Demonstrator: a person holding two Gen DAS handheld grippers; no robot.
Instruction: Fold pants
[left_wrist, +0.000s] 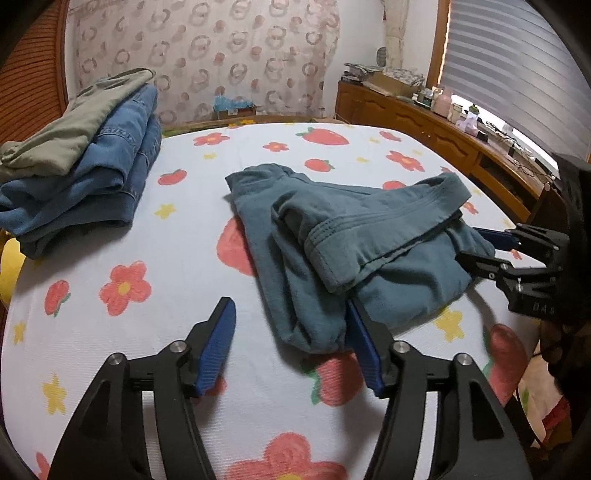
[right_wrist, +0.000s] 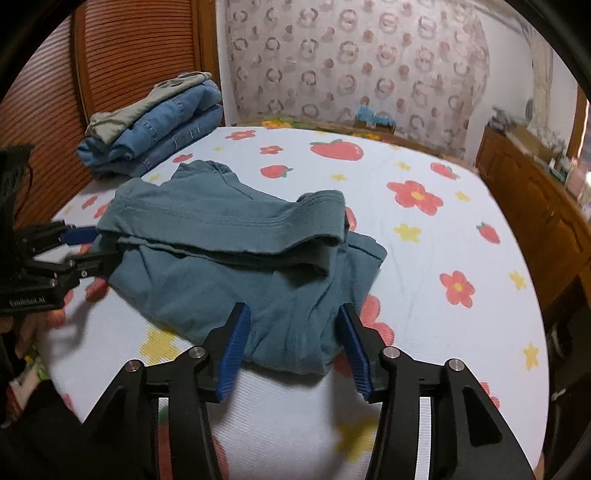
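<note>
While the teal pants (left_wrist: 343, 243) lie folded in a heap on the flower-print sheet (left_wrist: 184, 240), the left wrist view shows the left gripper (left_wrist: 291, 325) with its jaws apart: the right blue pad just touches the near corner of the pants, the other pad stands clear over bare sheet, and no cloth is pinched. At the right edge of this view the right gripper (left_wrist: 476, 245) reaches in at the heap's far side, its tips half hidden by cloth. A stack (left_wrist: 85, 170) of 2 jeans under an olive garment sits far left, and a wooden sideboard (left_wrist: 436, 125) runs under the window.

From the right wrist view, the right gripper (right_wrist: 295, 336) is also spread, the near fold of the pants (right_wrist: 236, 251) lying between its pads unpinched. Only here does the left gripper (right_wrist: 92, 243) show from outside, at the heap's left edge. The stack (right_wrist: 155, 125) lies against a slatted wooden door (right_wrist: 129, 55)
</note>
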